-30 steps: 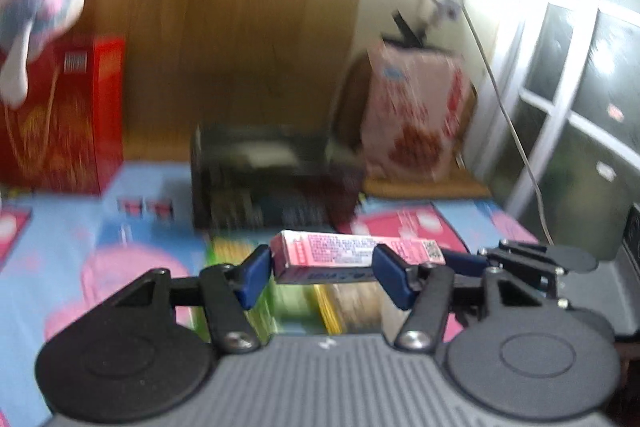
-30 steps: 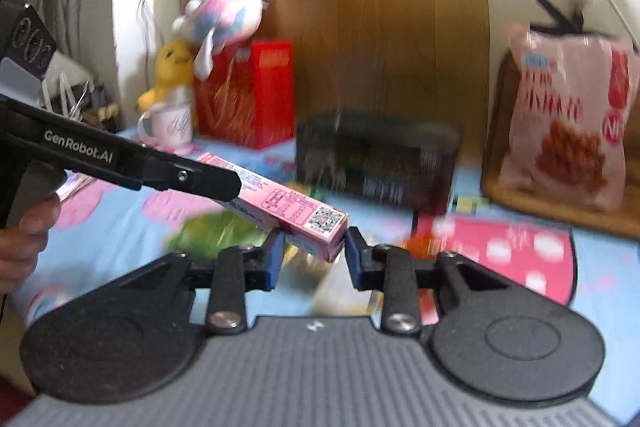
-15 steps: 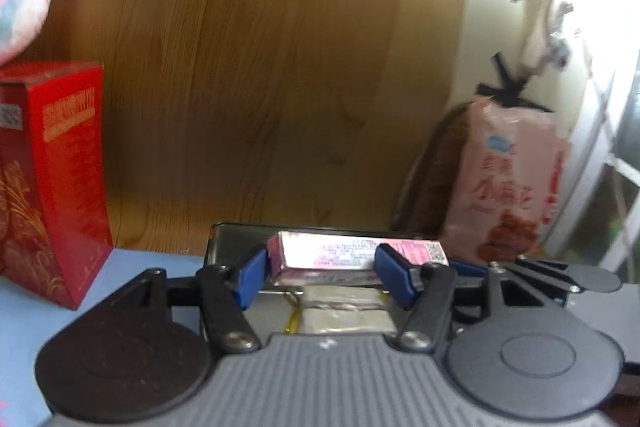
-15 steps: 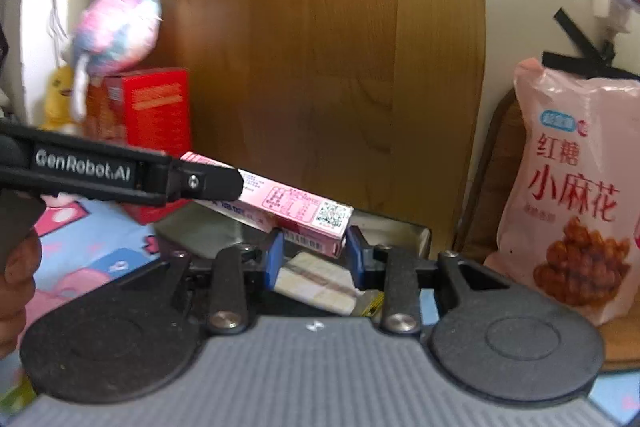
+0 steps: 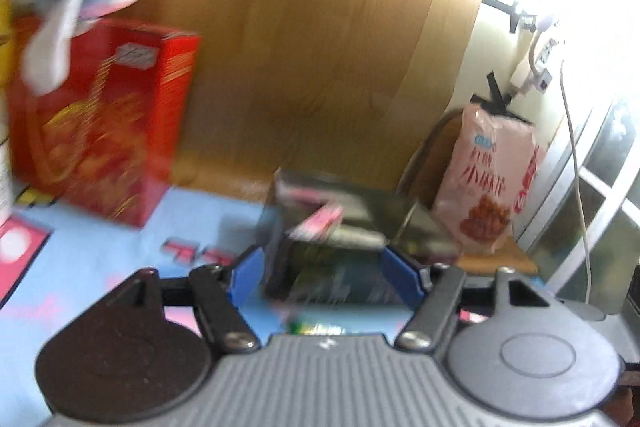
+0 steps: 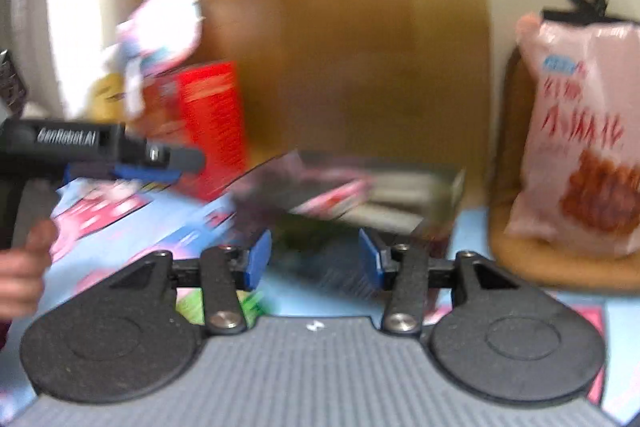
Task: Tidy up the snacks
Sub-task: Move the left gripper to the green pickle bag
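— Left view first: where is the box (image 5: pixel 318 223)?

— Lying tilted in the dark bin (image 5: pixel 344 227), clear of the left gripper (image 5: pixel 322 273). Its jaws have just been opening and stand spread, nothing between them; I judge it was let go there to store it.

— Anything unclear?

— Blur smears the bin's contents; glare whites out the upper right.

— Right view?

— Right gripper (image 6: pixel 314 259) is likewise spread and empty, jaws just opened. The box (image 6: pixel 334 199) rests in the bin (image 6: pixel 448 195) ahead. The left gripper (image 6: pixel 160 163) shows side-on; a hand (image 6: pixel 24 279) is cut off by the left edge.
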